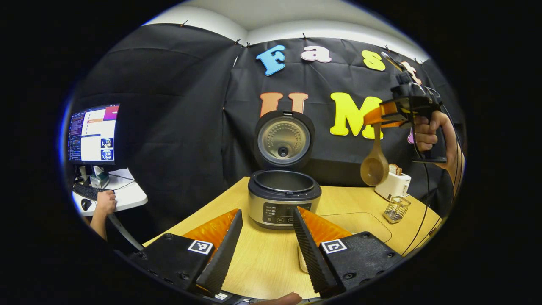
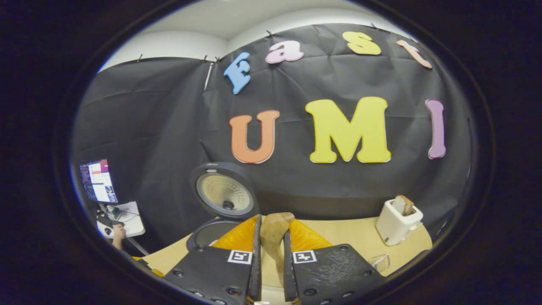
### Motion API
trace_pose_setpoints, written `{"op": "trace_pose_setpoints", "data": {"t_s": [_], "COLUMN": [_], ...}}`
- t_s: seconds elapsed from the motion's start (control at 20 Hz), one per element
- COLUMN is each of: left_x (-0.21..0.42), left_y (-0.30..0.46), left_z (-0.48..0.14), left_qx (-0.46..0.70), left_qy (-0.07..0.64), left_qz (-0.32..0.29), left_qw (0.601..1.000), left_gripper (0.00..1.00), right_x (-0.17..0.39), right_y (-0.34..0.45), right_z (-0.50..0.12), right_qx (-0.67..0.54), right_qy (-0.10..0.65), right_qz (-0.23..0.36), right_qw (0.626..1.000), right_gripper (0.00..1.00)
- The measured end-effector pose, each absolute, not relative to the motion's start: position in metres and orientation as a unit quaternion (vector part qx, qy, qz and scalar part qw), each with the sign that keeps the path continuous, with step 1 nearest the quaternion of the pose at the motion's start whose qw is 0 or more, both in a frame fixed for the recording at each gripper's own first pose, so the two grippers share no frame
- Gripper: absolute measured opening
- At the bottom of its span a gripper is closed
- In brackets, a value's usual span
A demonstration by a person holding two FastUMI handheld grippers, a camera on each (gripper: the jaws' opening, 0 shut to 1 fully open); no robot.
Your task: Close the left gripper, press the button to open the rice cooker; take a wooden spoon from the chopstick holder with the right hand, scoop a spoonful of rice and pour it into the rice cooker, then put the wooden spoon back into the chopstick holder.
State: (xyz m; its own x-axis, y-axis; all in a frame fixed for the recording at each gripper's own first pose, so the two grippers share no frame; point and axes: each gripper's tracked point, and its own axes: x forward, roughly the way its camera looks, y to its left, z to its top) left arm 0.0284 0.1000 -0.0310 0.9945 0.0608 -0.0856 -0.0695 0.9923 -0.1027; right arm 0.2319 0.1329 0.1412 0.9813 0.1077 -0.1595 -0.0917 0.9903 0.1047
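Observation:
The rice cooker stands at the middle of the wooden table, lid raised, inner pot empty as far as I see. My left gripper is open just in front of it, nothing between the fingers. High at the right, a hand holds my right gripper, shut on the handle of the wooden spoon, whose bowl hangs down above the wire chopstick holder. In the right gripper view the right gripper clamps the spoon, with the cooker's lid at the left beyond it.
A white toaster with a slice of bread stands behind the chopstick holder, also the toaster. A pale container edge peeks from under my left gripper's right finger. At the far left, a monitor and a person's hand at a side desk.

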Motion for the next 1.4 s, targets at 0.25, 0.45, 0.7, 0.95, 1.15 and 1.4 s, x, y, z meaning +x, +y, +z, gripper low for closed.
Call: {"op": "trace_pose_setpoints", "data": {"t_s": [0.25, 0.45, 0.7, 0.95, 1.15, 1.4], "left_x": [0.033, 0.039, 0.042, 0.043, 0.040, 0.035], "left_y": [0.079, 0.072, 0.065, 0.063, 0.062, 0.065], "left_z": [-0.031, -0.037, -0.039, -0.038, -0.027, 0.001], "left_qx": [-0.049, -0.044, -0.048, -0.044, -0.056, -0.038], "left_qy": [0.037, 0.044, 0.046, 0.044, 0.031, 0.009], "left_qz": [0.020, 0.022, 0.017, 0.017, 0.026, 0.038], "left_qw": [0.998, 0.998, 0.998, 0.998, 0.998, 0.999], "left_gripper": [0.78, 0.78, 0.78, 0.78, 0.78, 0.78], "right_x": [0.230, 0.251, 0.269, 0.276, 0.275, 0.270], "right_y": [0.016, -0.084, -0.110, -0.127, -0.153, -0.168], "right_z": [0.119, 0.059, 0.011, -0.042, -0.055, -0.036], "right_qx": [0.062, 0.071, 0.121, 0.207, 0.224, 0.200], "right_qy": [0.081, 0.107, 0.129, 0.178, 0.174, 0.146], "right_qz": [-0.033, -0.114, -0.118, -0.116, -0.129, -0.144], "right_qw": [0.994, 0.985, 0.977, 0.955, 0.950, 0.958], "right_gripper": [0.18, 0.20, 0.20, 0.22, 0.22, 0.35]}}
